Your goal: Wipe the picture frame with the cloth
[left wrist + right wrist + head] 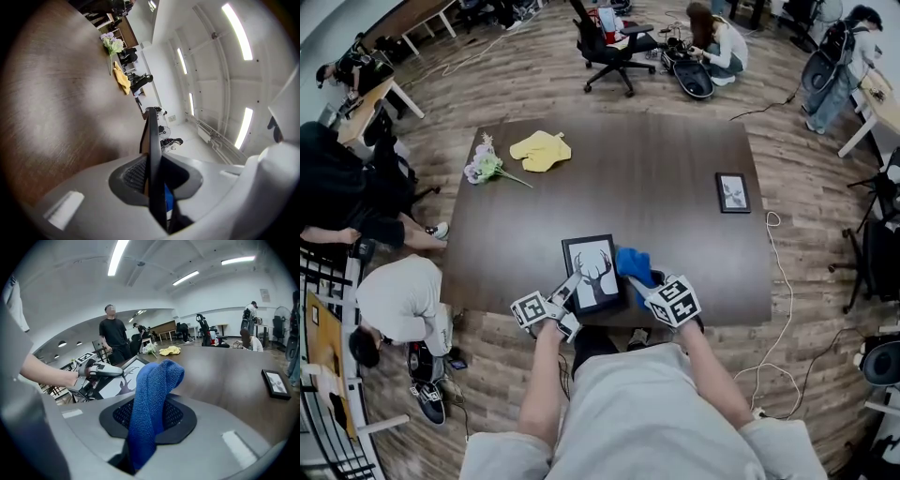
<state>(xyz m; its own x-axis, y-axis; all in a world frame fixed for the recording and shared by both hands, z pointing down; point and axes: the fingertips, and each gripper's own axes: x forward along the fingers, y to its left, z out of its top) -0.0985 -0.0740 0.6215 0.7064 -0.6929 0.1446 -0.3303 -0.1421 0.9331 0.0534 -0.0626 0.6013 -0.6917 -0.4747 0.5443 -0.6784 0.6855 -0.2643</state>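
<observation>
Frame-holding falls to the left gripper (570, 287): the head view shows its jaws reaching onto the lower left edge of the deer-print picture frame (592, 272), which sits at the near edge of the bench (666, 159), about midway along it. Only the left gripper view confirms the grasp. There the frame (151, 140) appears edge-on as a thin dark slab clamped between the two jaws of the left gripper (152, 183), with a sliver of blue cloth (168, 202) showing just behind it.

The right gripper (645, 285) is just beside the frame's right side, and the blue cloth (635, 263) bunches at the frame's upper right corner (whether it touches the glass cannot be told from above). The right gripper view settles the grip: the jaws of the right gripper (150, 420) are clenched on the cloth (154, 394), which rises in a folded hump above them. That view also shows the frame's face (127, 377) tilted up off the bench, with the left gripper (99, 371) at its edge.

A yellow cloth (540, 150) and a flower sprig (486, 167) lie near the far left corner. A small second frame (732, 192) lies flat by the right edge. A standing person in black (114, 341) appears only in the right gripper view.
</observation>
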